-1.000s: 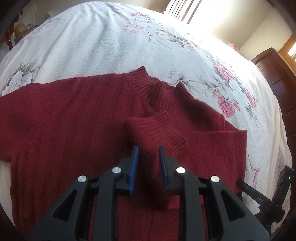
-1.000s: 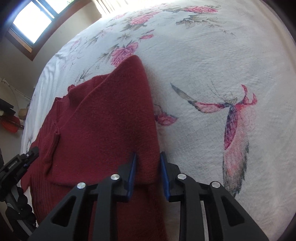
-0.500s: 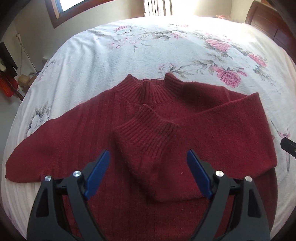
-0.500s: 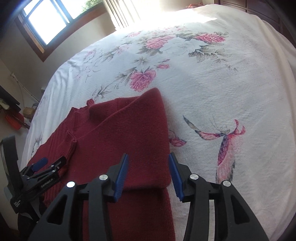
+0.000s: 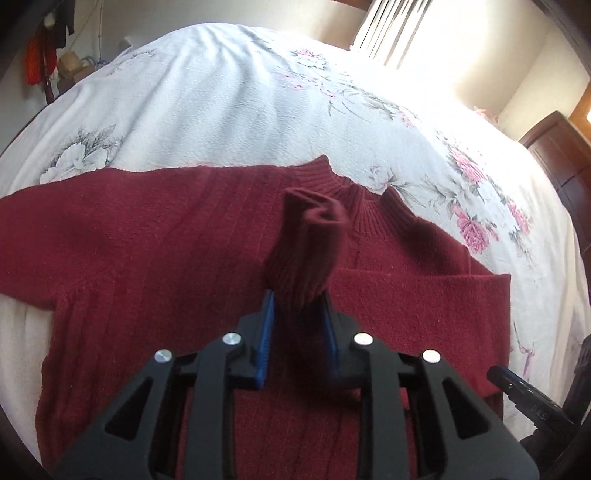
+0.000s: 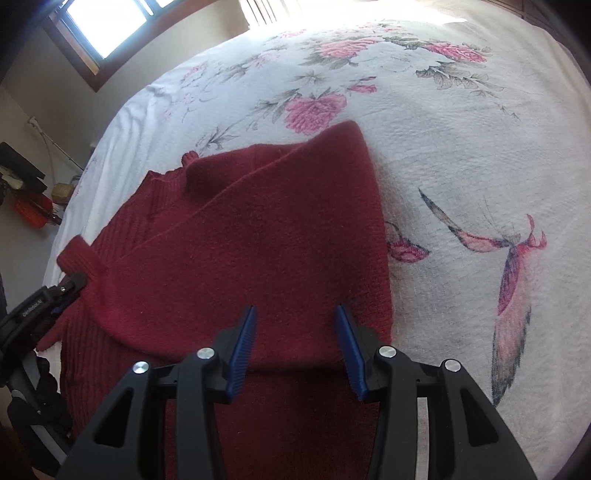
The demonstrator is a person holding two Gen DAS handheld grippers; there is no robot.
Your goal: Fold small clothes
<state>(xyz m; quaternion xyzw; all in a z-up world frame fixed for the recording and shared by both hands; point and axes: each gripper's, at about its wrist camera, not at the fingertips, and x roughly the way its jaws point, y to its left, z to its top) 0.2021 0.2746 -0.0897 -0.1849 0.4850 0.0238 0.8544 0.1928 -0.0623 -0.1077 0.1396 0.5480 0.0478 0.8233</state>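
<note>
A dark red knit sweater point(image 5: 147, 240) lies flat on the flowered white bedspread point(image 5: 221, 92), collar towards the far side. My left gripper point(image 5: 297, 299) is shut on the ribbed cuff point(image 5: 310, 236) of the folded-in sleeve, which stands up crumpled above the sweater's chest. In the right wrist view, my right gripper point(image 6: 296, 312) is open and hovers over the folded sleeve point(image 6: 258, 240) near the sweater's right edge, with nothing between its fingers. The left gripper point(image 6: 68, 286) shows at the far left of that view, holding the cuff point(image 6: 77, 258).
The bedspread point(image 6: 461, 147) stretches far to the right and beyond the sweater. Dark wooden furniture point(image 5: 561, 155) stands past the bed's right side. A window point(image 6: 103, 26) and floor clutter point(image 6: 33, 199) lie off the bed's left side.
Half a second ago the left gripper stood wide open over the flat cuff; now it is shut on the cuff, which is raised. The right gripper went from shut on the sleeve to open.
</note>
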